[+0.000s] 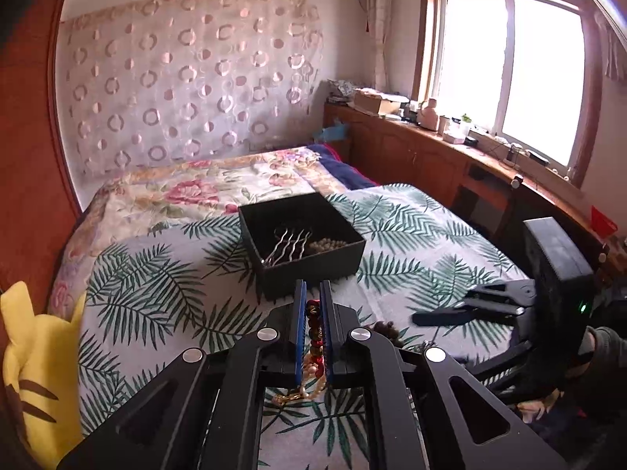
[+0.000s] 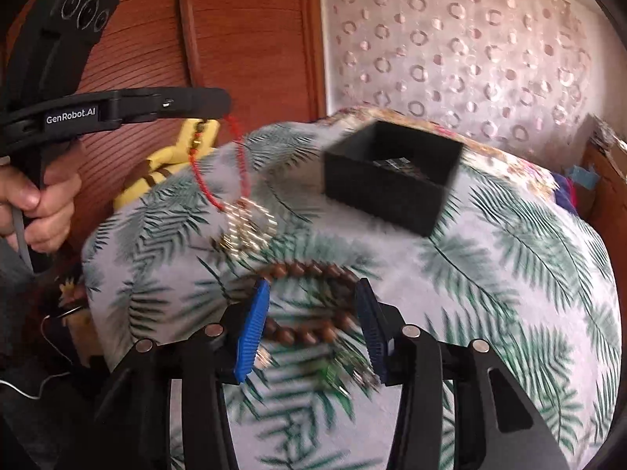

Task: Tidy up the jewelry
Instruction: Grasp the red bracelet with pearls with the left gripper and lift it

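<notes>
My left gripper [image 1: 312,288] is shut on a red bead necklace [image 1: 315,337], held above the leaf-print bedspread [image 1: 156,293]. In the right wrist view the left gripper [image 2: 223,102] shows at the upper left, and the necklace [image 2: 239,164] hangs from it with a gold and pearl tangle [image 2: 247,223] at its lower end. My right gripper [image 2: 313,286] stands open over a brown wooden bead bracelet [image 2: 313,270] that lies on the bed between its blue pads [image 2: 252,333]. Beyond, a black open box [image 1: 313,274] holds a silver hair comb [image 1: 288,244] and a pale bead string [image 1: 327,243].
A yellow plush toy [image 1: 35,352] leans at the bed's left edge against a red-brown wooden panel [image 1: 27,156]. A wooden cabinet [image 1: 411,152] with clutter runs under the window on the right. Small green and metallic pieces [image 2: 337,372] lie near the right gripper.
</notes>
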`<control>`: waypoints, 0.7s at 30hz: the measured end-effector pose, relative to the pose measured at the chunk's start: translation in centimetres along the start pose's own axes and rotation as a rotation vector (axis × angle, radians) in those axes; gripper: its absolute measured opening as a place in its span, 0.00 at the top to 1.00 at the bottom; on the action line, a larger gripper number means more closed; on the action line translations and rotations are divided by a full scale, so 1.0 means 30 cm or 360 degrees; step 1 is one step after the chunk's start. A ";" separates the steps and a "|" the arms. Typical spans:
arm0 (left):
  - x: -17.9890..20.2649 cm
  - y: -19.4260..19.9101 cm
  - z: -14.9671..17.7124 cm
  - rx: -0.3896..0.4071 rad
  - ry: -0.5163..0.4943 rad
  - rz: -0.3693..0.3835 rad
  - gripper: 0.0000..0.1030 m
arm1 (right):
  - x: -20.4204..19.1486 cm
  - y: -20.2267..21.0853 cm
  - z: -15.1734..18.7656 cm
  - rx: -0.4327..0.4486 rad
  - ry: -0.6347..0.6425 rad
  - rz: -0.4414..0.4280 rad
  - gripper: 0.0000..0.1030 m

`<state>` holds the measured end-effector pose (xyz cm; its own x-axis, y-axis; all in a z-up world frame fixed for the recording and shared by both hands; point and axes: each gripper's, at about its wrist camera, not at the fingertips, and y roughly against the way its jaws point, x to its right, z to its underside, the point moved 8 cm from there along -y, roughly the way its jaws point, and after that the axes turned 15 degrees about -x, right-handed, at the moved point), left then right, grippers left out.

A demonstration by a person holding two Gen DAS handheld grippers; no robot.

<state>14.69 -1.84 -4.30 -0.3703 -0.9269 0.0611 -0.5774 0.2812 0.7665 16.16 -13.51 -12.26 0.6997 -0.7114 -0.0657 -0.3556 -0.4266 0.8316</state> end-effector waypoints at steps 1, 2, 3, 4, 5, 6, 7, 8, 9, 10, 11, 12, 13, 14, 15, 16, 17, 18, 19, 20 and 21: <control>0.008 0.009 -0.007 0.0011 -0.0001 0.0008 0.94 | -0.017 -0.001 -0.011 0.0002 0.0017 -0.0014 0.53; 0.017 0.017 -0.013 0.0020 -0.0001 0.0020 0.94 | -0.040 -0.006 -0.024 0.0005 0.0035 -0.0036 0.53; 0.027 0.029 -0.021 0.0033 -0.0005 0.0033 0.94 | -0.054 -0.011 -0.033 0.0005 0.0042 -0.0047 0.53; 0.034 0.037 -0.027 0.0043 -0.0009 0.0038 0.94 | -0.070 -0.019 -0.044 0.0005 0.0047 -0.0065 0.53; 0.041 0.044 -0.031 0.0053 -0.0011 0.0043 0.94 | -0.081 -0.027 -0.053 0.0005 0.0043 -0.0084 0.53; 0.050 0.053 -0.036 0.0062 -0.0014 0.0050 0.94 | -0.088 -0.040 -0.065 0.0000 0.0027 -0.0113 0.53; 0.058 0.062 -0.041 0.0072 -0.0014 0.0065 0.94 | -0.090 -0.048 -0.072 -0.0003 0.0017 -0.0127 0.53; 0.065 0.071 -0.045 0.0080 -0.0015 0.0068 0.94 | -0.092 -0.058 -0.080 -0.0005 0.0005 -0.0138 0.53; 0.068 0.078 -0.048 0.0088 -0.0016 0.0067 0.94 | -0.093 -0.072 -0.087 -0.0013 -0.0001 -0.0145 0.53; 0.069 0.082 -0.049 0.0092 -0.0014 0.0070 0.94 | -0.091 -0.082 -0.090 -0.0021 -0.0001 -0.0137 0.53; 0.068 0.084 -0.050 0.0094 -0.0014 0.0068 0.94 | -0.082 -0.091 -0.091 -0.0028 -0.0005 -0.0108 0.66; 0.066 0.084 -0.047 0.0091 -0.0017 0.0056 0.94 | -0.072 -0.094 -0.089 -0.0034 -0.0010 -0.0092 0.77; 0.062 0.080 -0.045 0.0085 -0.0019 0.0038 0.94 | -0.065 -0.097 -0.086 -0.0043 -0.0015 -0.0090 0.93; 0.056 0.073 -0.042 0.0078 -0.0023 0.0008 0.94 | -0.056 -0.092 -0.082 -0.0036 -0.0019 -0.0090 0.94; 0.050 0.063 -0.035 0.0067 -0.0025 -0.0015 0.94 | -0.047 -0.081 -0.081 -0.0022 -0.0023 -0.0085 0.94; 0.042 0.048 -0.027 0.0047 -0.0020 -0.0019 0.94 | -0.035 -0.063 -0.082 0.0002 -0.0028 -0.0083 0.94; 0.035 0.034 -0.020 0.0029 -0.0014 -0.0021 0.94 | -0.027 -0.048 -0.084 0.0021 -0.0031 -0.0080 0.94; 0.026 0.015 -0.008 0.0009 -0.0008 -0.0038 0.94 | -0.020 -0.032 -0.087 0.0038 -0.0031 -0.0071 0.94; 0.019 -0.001 0.000 -0.0006 -0.0004 -0.0057 0.94 | -0.014 -0.013 -0.092 0.0055 -0.0023 -0.0056 0.94; 0.013 -0.015 0.007 -0.0019 0.0002 -0.0055 0.94 | -0.012 -0.004 -0.097 0.0066 -0.0016 -0.0050 0.94; 0.007 -0.030 0.016 -0.0036 0.0015 -0.0040 0.94 | -0.011 0.018 -0.106 0.0099 -0.0001 -0.0034 0.94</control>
<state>14.79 -2.16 -5.30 -0.3492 -0.9358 0.0477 -0.5698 0.2524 0.7820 17.70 -11.75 -10.03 0.7071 -0.7022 -0.0837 -0.3783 -0.4757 0.7941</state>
